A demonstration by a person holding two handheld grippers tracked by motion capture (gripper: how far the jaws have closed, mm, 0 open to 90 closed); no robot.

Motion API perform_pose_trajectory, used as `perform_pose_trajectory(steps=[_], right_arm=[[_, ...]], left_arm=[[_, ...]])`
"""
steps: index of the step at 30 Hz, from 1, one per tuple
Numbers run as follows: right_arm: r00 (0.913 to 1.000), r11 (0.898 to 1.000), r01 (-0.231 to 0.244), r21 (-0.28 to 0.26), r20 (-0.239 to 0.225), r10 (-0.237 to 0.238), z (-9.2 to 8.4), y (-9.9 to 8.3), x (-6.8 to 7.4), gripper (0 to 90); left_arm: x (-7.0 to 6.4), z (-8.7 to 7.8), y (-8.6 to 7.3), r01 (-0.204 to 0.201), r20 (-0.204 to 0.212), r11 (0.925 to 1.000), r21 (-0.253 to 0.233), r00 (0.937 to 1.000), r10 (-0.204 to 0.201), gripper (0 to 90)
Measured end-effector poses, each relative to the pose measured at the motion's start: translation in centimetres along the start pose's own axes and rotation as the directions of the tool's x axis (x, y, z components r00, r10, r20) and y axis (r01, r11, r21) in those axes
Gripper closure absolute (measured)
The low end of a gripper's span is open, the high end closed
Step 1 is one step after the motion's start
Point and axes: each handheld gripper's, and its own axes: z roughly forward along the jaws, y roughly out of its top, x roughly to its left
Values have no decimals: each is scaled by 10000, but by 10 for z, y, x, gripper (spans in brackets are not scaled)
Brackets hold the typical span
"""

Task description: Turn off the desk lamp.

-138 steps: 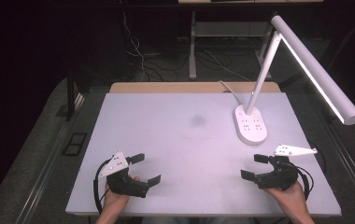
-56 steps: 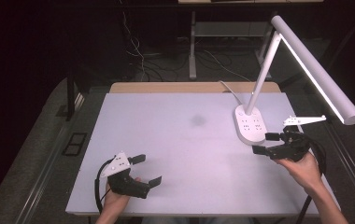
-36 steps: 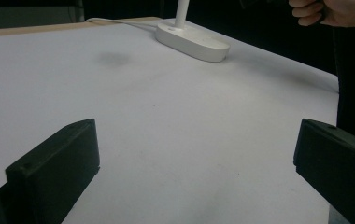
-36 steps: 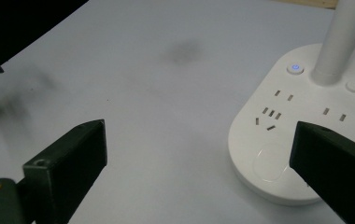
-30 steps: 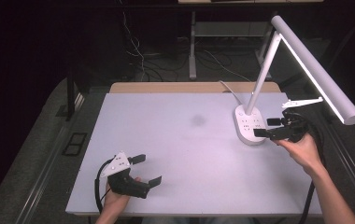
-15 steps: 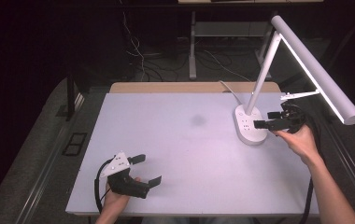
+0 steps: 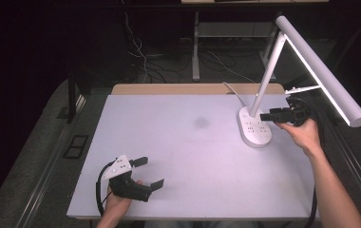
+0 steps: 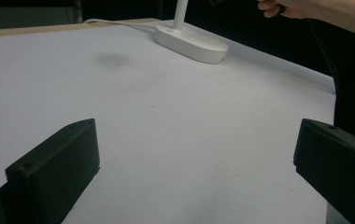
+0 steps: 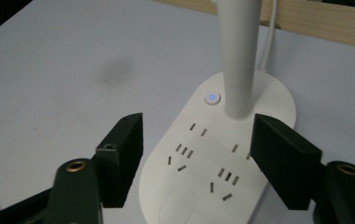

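Observation:
A white desk lamp stands at the table's back right on an oval base (image 7: 255, 133) with several socket slots. Its stem (image 7: 265, 78) slants up to a long lit bar head (image 7: 322, 71). My right gripper (image 7: 270, 115) hovers open just right of the stem, over the base. In the right gripper view the open gripper (image 9: 199, 140) frames the base (image 9: 222, 163), with the stem (image 9: 237, 56) and a blue-lit power button (image 9: 212, 98) just beyond. My left gripper (image 7: 149, 173) rests open near the front left edge. In its own view that gripper (image 8: 196, 154) holds nothing.
The white table top (image 7: 178, 147) has a faint dark smudge (image 7: 201, 122) near the middle. A wooden strip (image 7: 169, 89) runs along the back edge, and the lamp's white cable (image 7: 232, 91) crosses it. Dark floor and cables lie beyond.
My right gripper has risen from the front right of the table and travelled back to the lamp base, staying open. The left gripper has not moved.

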Motion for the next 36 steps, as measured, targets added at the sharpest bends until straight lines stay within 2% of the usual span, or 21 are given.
perform_pose_trajectory(steps=[4,5,6,7,8,12,13,14,17,20,26,36], right_arm=[[9997,9999,-92,113,218,89,8,2,-6,512],[9997,9999,-92,113,218,89,8,2,-6,512],[9993,9997,-183,146,326,178,12,3,-11,579],[9993,9997,-183,146,326,178,12,3,-11,579],[9990,9997,-253,39,363,251,15,3,-17,646],[9970,9990,-430,-146,643,439,20,4,-25,772],[9970,9990,-430,-146,643,439,20,4,-25,772],[9967,9984,-501,-265,620,517,23,3,-31,819],[9956,9967,-729,-355,566,748,27,4,-36,871],[9937,9946,-949,-426,552,972,33,3,-41,899],[9870,9883,-1500,-280,545,1514,47,0,-46,900],[9785,9819,-1883,-213,817,1894,64,-4,-51,900]], left_arm=[[1,0,0,42,56,10000,-17,10000,-42,0],[1,0,0,42,56,10000,-17,10000,-42,0],[1,0,0,72,116,10000,-30,9999,-72,0],[1,0,0,72,116,10000,-30,9999,-72,0],[1,0,1,58,131,10000,-29,9999,-58,0],[0,0,1,0,163,10000,-31,9999,1,0],[0,0,1,7,163,10000,-28,9999,-6,0],[0,0,1,17,154,10000,-23,9999,-17,0],[0,-1,1,29,141,10000,-35,9999,-29,0],[0,-1,1,23,130,10000,-36,9999,-22,0],[0,0,1,7,123,10000,-14,9999,-7,0],[1,-1,1,-61,147,10000,53,9999,60,0]])
